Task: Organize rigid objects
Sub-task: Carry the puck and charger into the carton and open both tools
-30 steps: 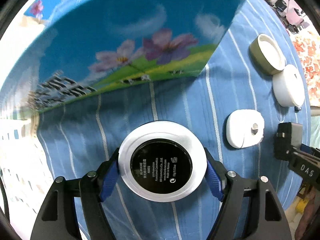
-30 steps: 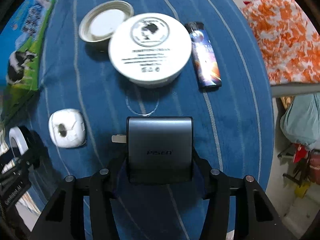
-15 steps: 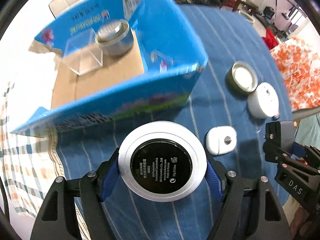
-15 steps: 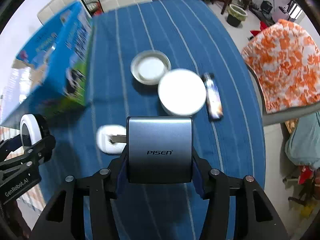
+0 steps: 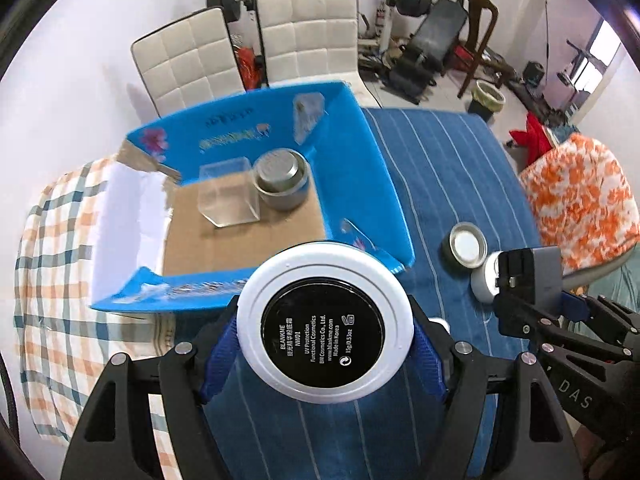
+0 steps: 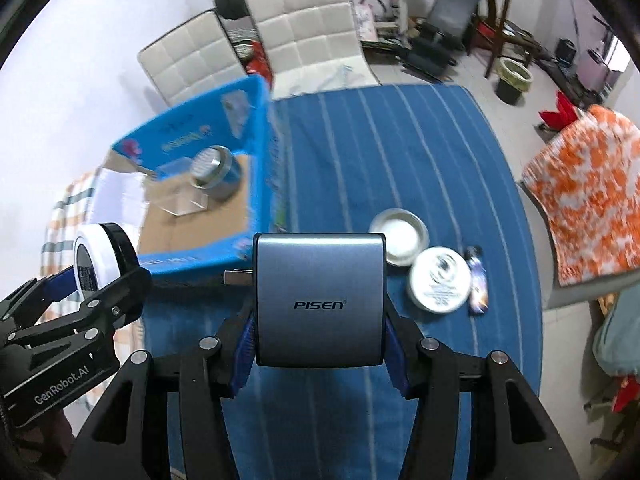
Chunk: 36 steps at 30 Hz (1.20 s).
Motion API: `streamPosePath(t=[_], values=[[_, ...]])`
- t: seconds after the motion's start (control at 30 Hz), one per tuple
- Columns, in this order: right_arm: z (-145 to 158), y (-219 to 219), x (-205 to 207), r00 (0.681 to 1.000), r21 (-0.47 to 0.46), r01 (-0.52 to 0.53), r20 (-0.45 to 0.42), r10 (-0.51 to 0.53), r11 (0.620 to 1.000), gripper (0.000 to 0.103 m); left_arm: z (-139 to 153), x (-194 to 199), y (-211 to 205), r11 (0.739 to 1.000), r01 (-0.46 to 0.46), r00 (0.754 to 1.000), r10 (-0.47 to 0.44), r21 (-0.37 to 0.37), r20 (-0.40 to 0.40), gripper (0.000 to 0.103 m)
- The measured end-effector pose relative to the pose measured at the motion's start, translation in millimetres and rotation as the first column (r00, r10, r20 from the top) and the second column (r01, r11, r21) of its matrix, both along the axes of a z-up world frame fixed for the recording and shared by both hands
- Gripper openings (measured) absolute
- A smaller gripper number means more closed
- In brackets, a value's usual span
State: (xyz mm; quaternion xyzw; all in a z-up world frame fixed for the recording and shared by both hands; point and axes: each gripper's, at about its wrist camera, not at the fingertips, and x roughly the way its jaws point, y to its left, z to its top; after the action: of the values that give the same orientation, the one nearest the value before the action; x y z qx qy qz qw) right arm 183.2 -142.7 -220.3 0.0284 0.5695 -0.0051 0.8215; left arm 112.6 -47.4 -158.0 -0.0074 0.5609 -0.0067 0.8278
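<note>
My left gripper [image 5: 324, 322] is shut on a round white compact with a black label [image 5: 325, 322], held above the table near the front wall of the blue box [image 5: 384, 184]. My right gripper [image 6: 320, 300] is shut on a grey PISEN charger [image 6: 320, 300], held high over the blue striped cloth. The box [image 6: 258, 152] holds a clear cube [image 5: 226, 194] and a metal tin [image 5: 280, 180]. A tin lid [image 6: 398, 236], a white jar [image 6: 440, 280] and a lighter [image 6: 477, 280] lie on the cloth to the right.
The blue striped cloth [image 6: 400, 152] covers the table, with a checked cloth [image 5: 52, 260] at its left. Two white chairs [image 5: 248, 48] stand behind the table. An orange patterned chair [image 6: 588, 200] is at the right. Gym gear fills the back of the room.
Both grippers have risen well above the table with their objects. The box's inside and the room have come into view. The small white case is now hidden.
</note>
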Motion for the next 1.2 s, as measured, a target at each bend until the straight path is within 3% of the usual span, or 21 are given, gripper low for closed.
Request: streamPosePath(t=[0.23,0.37,0.5,0.77,0.93,1.2], values=[[15.8,41.9,28.1,0.998,0.071,-0.058,0.011,0.057,0.996,0.056,29.4,11.8,50.0,0.997,-0.077,0.996,0.078,-0.025,0.048,0.074],[5.5,73.3,54.4,0.996,0.102,-0.087,-0.009,0.088,0.991,0.056,29.4,31.5,89.3,0.991,-0.136,0.989,0.137,-0.015,0.057,0.074],[-21.9,94.8,82.2,0.994,0.115,-0.083,-0.056,0.089,0.99,0.056,7.3,58.7,129.8,0.981,-0.194,0.981,0.194,0.003,0.023,0.074],[-103.0,118.7,140.1,0.972,0.1,-0.002,-0.235,0.025,0.995,0.056,-71.8,108.4,187.3,0.959,-0.282,0.947,0.273,-0.03,-0.168,0.074],[-135.5,129.6,164.2,0.949,0.074,0.027,-0.315,-0.002,0.997,0.056,-106.7,131.7,203.1,0.948,-0.314,0.921,0.29,-0.055,-0.261,0.074],[-162.6,138.8,183.2,0.914,0.035,0.061,-0.405,-0.042,0.997,0.056,-145.8,151.2,204.0,0.946,-0.318,0.891,0.274,-0.066,-0.363,0.074]])
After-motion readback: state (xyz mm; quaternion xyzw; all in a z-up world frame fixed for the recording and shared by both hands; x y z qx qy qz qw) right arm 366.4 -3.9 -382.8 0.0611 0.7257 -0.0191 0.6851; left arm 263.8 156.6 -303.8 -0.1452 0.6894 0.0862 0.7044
